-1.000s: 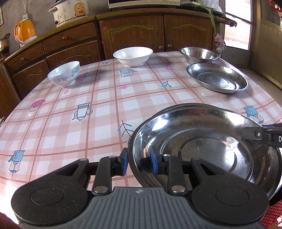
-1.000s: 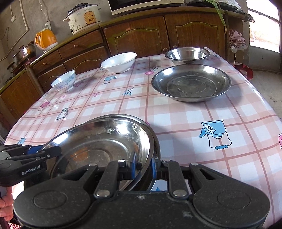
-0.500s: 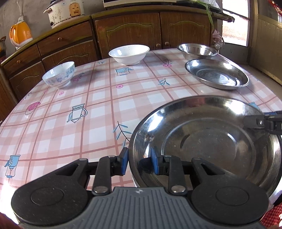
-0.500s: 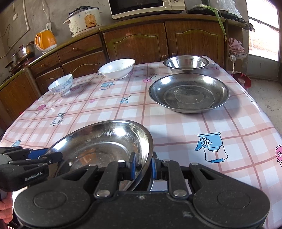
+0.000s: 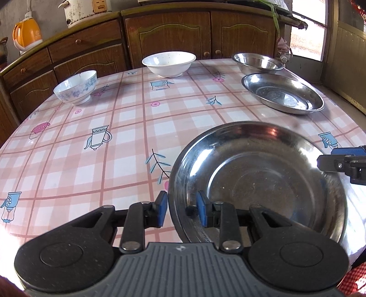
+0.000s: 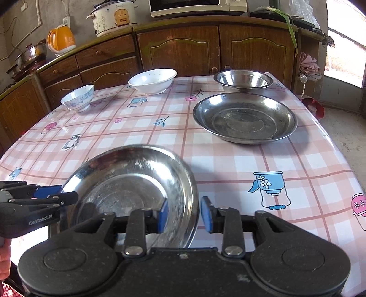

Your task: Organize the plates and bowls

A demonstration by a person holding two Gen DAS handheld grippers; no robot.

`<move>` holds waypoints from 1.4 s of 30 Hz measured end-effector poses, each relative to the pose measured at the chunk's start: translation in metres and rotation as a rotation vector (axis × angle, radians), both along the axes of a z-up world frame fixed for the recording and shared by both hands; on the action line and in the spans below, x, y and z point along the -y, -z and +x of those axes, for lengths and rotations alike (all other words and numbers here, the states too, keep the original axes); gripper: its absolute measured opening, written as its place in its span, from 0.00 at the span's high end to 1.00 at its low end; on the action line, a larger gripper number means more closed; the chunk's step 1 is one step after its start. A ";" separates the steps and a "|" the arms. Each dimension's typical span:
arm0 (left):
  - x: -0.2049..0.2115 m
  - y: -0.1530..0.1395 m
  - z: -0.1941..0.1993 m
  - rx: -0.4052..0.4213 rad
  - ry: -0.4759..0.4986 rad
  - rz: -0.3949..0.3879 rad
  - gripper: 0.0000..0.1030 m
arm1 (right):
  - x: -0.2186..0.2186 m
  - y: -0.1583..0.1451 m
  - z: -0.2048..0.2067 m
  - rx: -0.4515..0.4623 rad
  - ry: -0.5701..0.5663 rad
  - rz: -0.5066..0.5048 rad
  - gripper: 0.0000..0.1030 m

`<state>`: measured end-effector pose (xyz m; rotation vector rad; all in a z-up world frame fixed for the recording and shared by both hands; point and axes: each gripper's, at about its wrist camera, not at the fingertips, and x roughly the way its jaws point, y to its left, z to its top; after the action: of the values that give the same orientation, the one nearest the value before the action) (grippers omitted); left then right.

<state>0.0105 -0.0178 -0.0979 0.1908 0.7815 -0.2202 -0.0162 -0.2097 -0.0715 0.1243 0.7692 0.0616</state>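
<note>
Only one legible text: "GenRobot.AI", white letters on the black body of the left claw point(image 6: 48, 194), seen at the lower left of the right wrist view. On the orange kettle point(image 6: 61, 40) a pale mark, too small to read. On the white rice cooker point(image 6: 114, 17) an orange panel with dark marks, not readable as words. On the checked cloth of the table point(image 6: 228, 164) only drawn pots, flowers and twigs, no lettering. On the grey housing in the left wrist view a small emblem, no letters. Nothing else readable.
</note>
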 end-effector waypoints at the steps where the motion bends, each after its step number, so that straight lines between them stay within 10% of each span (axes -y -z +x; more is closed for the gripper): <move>1: 0.000 -0.001 0.000 0.001 -0.001 -0.001 0.71 | 0.001 -0.001 0.000 0.003 0.006 -0.009 0.45; 42: 0.064 -0.075 0.038 0.027 0.059 -0.179 0.15 | 0.073 -0.058 0.014 0.189 0.158 0.061 0.22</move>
<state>0.0484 -0.0815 -0.0226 0.0471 0.7256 -0.3411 -0.0026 -0.2825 -0.0136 0.2336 0.5667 -0.0530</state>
